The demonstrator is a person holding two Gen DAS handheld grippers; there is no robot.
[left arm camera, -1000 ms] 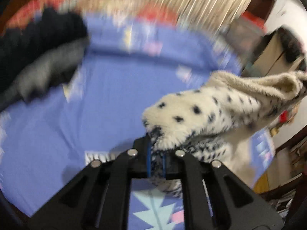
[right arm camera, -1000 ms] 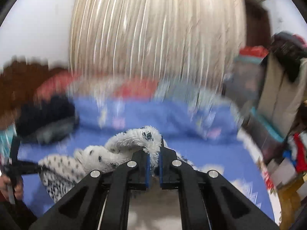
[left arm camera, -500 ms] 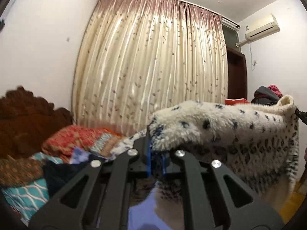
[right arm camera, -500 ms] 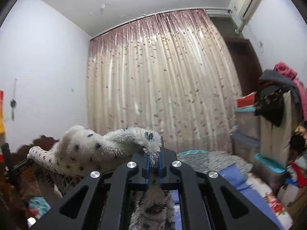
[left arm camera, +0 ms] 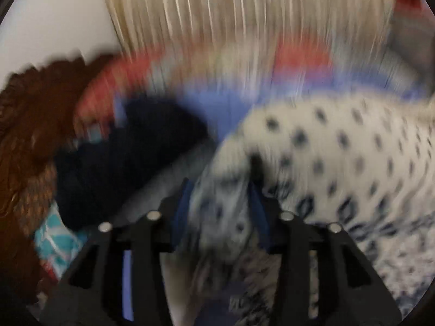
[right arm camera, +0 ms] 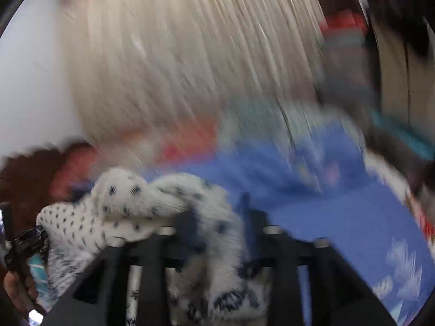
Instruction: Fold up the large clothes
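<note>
A white fleece garment with black spots [left arm camera: 339, 146] hangs between my two grippers above the blue bedsheet [right arm camera: 312, 203]. My left gripper [left arm camera: 220, 206] has its jaws spread with the garment's edge lying loosely between them. My right gripper [right arm camera: 217, 222] also has its jaws parted, with fleece [right arm camera: 127, 212] draped through the gap. Both views are heavily blurred by motion. The left gripper also shows at the left edge of the right wrist view [right arm camera: 11, 239], with the garment's other end.
A dark pile of clothes [left arm camera: 122, 157] lies on the bed's left side beside a brown carved headboard [left arm camera: 24, 141]. Red and teal pillows [left arm camera: 108, 92] lie at the head. Beige curtains [right arm camera: 190, 54] hang behind. Stacked boxes and clothes [right arm camera: 353, 62] stand at right.
Both grippers swung down from raised height towards the bed, the views dropping from curtain and ceiling to the sheet. Both pairs of jaws have spread apart from their tight pinch on the fleece.
</note>
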